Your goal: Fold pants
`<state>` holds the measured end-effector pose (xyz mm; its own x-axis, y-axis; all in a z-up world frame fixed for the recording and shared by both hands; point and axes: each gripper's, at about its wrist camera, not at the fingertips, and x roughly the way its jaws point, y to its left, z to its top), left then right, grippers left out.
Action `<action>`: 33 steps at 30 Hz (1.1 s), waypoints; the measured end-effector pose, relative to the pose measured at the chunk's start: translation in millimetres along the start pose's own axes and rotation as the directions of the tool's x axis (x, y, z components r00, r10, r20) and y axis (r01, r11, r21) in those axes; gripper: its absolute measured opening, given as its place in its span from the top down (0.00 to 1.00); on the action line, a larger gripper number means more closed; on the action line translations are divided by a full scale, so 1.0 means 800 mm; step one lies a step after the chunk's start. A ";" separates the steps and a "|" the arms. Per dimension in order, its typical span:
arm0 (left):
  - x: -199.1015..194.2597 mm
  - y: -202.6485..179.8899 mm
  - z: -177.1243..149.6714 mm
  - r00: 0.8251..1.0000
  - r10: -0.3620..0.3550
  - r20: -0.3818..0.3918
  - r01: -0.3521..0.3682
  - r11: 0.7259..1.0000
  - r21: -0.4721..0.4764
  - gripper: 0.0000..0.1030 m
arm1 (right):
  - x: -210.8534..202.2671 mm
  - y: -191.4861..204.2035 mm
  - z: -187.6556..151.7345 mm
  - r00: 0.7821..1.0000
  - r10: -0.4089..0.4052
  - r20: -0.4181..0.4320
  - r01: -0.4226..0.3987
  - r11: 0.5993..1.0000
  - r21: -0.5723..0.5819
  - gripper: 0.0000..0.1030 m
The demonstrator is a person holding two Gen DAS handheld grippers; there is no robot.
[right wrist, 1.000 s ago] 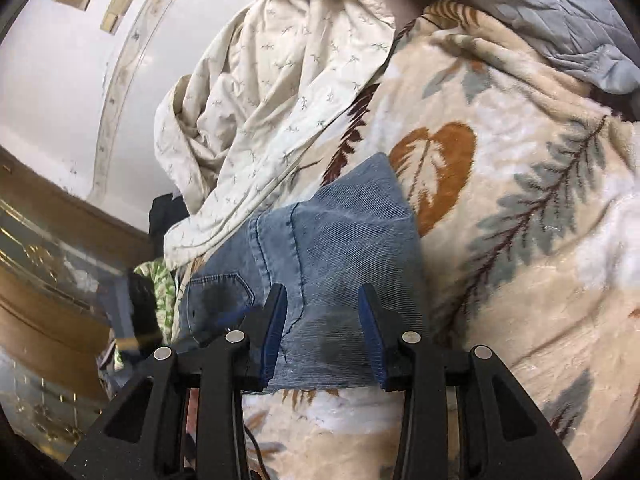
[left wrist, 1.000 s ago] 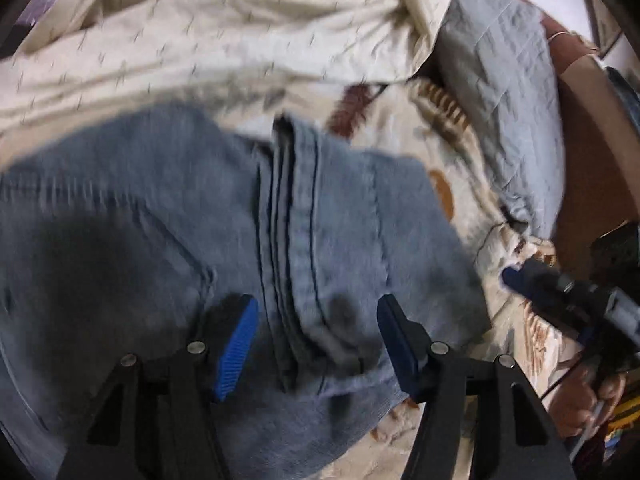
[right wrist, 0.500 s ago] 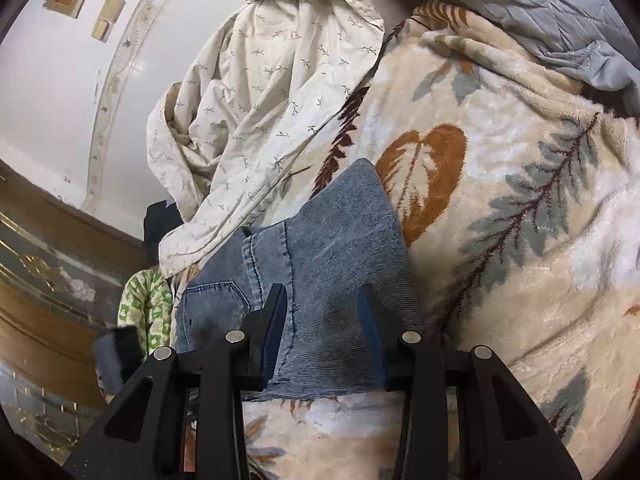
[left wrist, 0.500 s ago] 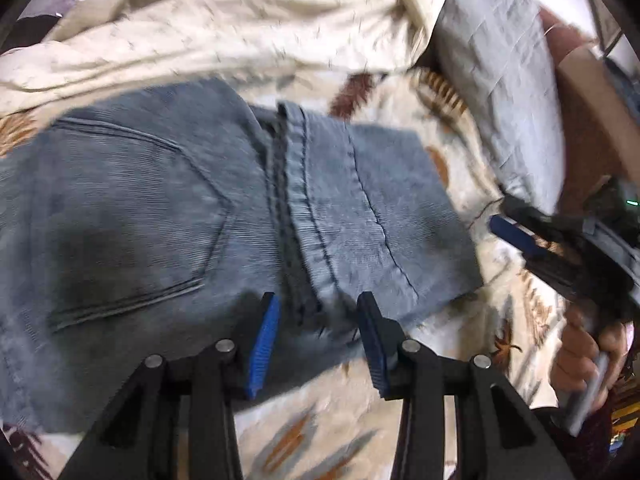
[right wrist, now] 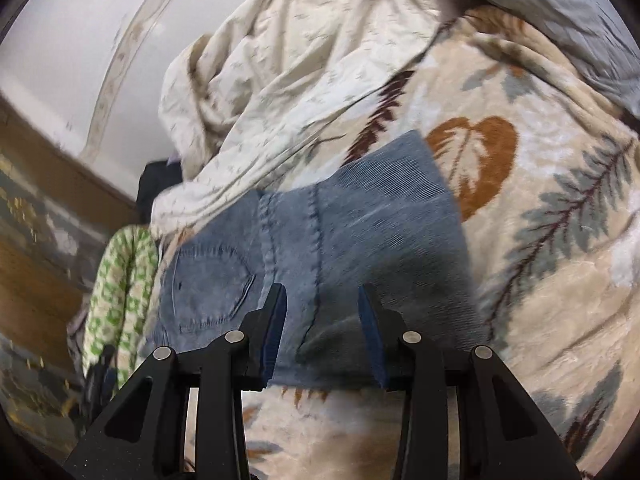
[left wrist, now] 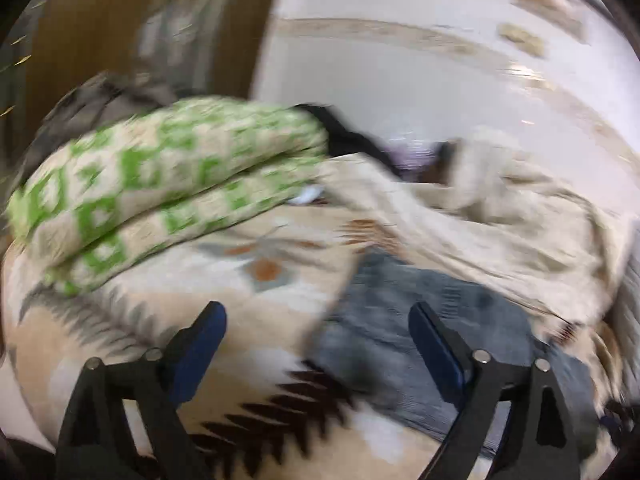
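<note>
My right gripper (right wrist: pixel 322 326) is holding its jaws open, and nothing is pinched between them. They are hanging just over the near edge of the pants (right wrist: pixel 320 248), one jaw on each side of a long seam. I cannot tell if the pads are touching the cloth.

My left gripper (left wrist: pixel 318 344) is also holding its jaws wide open with nothing in them. Its picture is very blurry. One jaw is over the corner of the pants (left wrist: pixel 404 320), and the other jaw is over the bed blanket (left wrist: pixel 256 268) beside the pants.

The pants are blue jeans. They are lying on the leafy bed blanket (right wrist: pixel 540 220), already folded into a short, thick bundle. A back pocket (right wrist: pixel 208 284) is showing on the side of the pants away from the brown leaf. A cream sheet (right wrist: pixel 280 92) is lying bunched up on the far side of the pants, and its edge seems to be touching them. A green and white blanket (left wrist: pixel 160 192) is sitting folded past the pocket end of the pants. A gray quilt (right wrist: pixel 560 12) is far from the pants, beyond the brown leaf.

I am thinking the folding is almost done. Next I would need to check that the bundle is lying flat. If one more fold is wanted, I would need to close my right jaws on the near edge and bring my left jaws back over the pants first.
</note>
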<state>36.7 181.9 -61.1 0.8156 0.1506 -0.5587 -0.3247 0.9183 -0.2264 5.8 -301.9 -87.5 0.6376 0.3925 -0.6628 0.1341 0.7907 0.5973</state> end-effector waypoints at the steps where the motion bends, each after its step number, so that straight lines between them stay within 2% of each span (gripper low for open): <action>1: 0.015 0.008 -0.001 0.998 -0.002 -0.068 -0.001 0.999 -0.041 0.08 | 0.001 0.009 -0.006 1.000 -0.008 -0.009 0.008 0.999 -0.036 0.64; 2: 0.023 0.013 -0.003 0.992 -0.024 -0.128 0.013 0.996 -0.085 0.08 | 0.002 0.016 -0.010 1.000 -0.023 -0.015 0.022 0.998 -0.061 0.64; 4: 0.029 0.015 -0.007 0.983 -0.052 -0.179 0.027 0.990 -0.141 0.08 | 0.007 0.040 -0.015 0.998 -0.049 -0.035 0.045 0.992 -0.116 0.62; 7: 0.019 0.009 -0.006 0.993 -0.026 -0.111 0.014 0.994 -0.112 0.08 | 0.029 0.097 -0.002 0.996 -0.002 -0.092 -0.013 0.987 -0.159 0.59; 9: 0.020 0.005 -0.009 0.995 -0.036 -0.089 0.028 0.995 -0.098 0.07 | 0.055 0.145 0.012 0.988 -0.009 -0.151 -0.023 0.979 -0.203 0.58; 11: 0.036 -0.003 -0.017 0.986 -0.063 -0.153 0.052 0.996 -0.076 0.07 | 0.083 0.197 0.024 0.974 -0.031 -0.223 -0.030 0.963 -0.267 0.57; 12: 0.050 -0.008 -0.021 0.977 -0.071 -0.201 0.061 0.997 -0.051 0.07 | 0.104 0.236 0.032 0.961 -0.068 -0.268 -0.022 0.948 -0.318 0.53; 14: 0.079 -0.017 -0.036 0.956 -0.065 -0.287 0.065 0.998 -0.010 0.07 | 0.129 0.281 0.038 0.944 -0.118 -0.309 -0.009 0.925 -0.379 0.44; 16: 0.082 -0.024 -0.038 0.962 -0.055 -0.267 0.062 0.998 0.020 0.07 | 0.154 0.328 0.043 0.928 -0.157 -0.338 -0.005 0.902 -0.433 0.44; 18: 0.082 -0.030 -0.036 0.956 -0.094 -0.278 0.105 0.994 0.024 0.07 | 0.180 0.370 0.043 0.913 -0.213 -0.349 0.019 0.875 -0.484 0.40; 20: 0.084 -0.029 -0.033 0.954 -0.111 -0.280 0.118 0.993 0.008 0.13 | 0.207 0.402 0.040 0.895 -0.277 -0.349 0.054 0.845 -0.532 0.39; 23: 0.087 -0.032 -0.034 0.954 -0.110 -0.277 0.119 0.993 0.014 0.22 | 0.249 0.430 0.032 0.851 -0.361 -0.381 0.084 0.810 -0.580 0.38; 25: 0.089 -0.038 -0.033 0.950 -0.127 -0.284 0.140 0.990 0.025 0.35 | 0.284 0.445 0.022 0.817 -0.432 -0.382 0.118 0.774 -0.622 0.38; 28: 0.091 -0.039 -0.032 0.945 -0.145 -0.292 0.155 0.988 0.012 0.38 | 0.326 0.459 0.009 0.767 -0.508 -0.391 0.147 0.733 -0.664 0.38; 33: 0.095 -0.038 -0.031 0.936 -0.168 -0.310 0.171 0.985 -0.021 0.46 | 0.386 0.473 -0.016 0.679 -0.655 -0.331 0.218 0.611 -0.761 0.38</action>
<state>97.1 156.2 -116.5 0.6696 -0.1271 -0.7318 -0.1907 0.9228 -0.3347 243.9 124.3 -72.3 0.0937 -0.0957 -0.9910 -0.3561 0.9263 -0.1231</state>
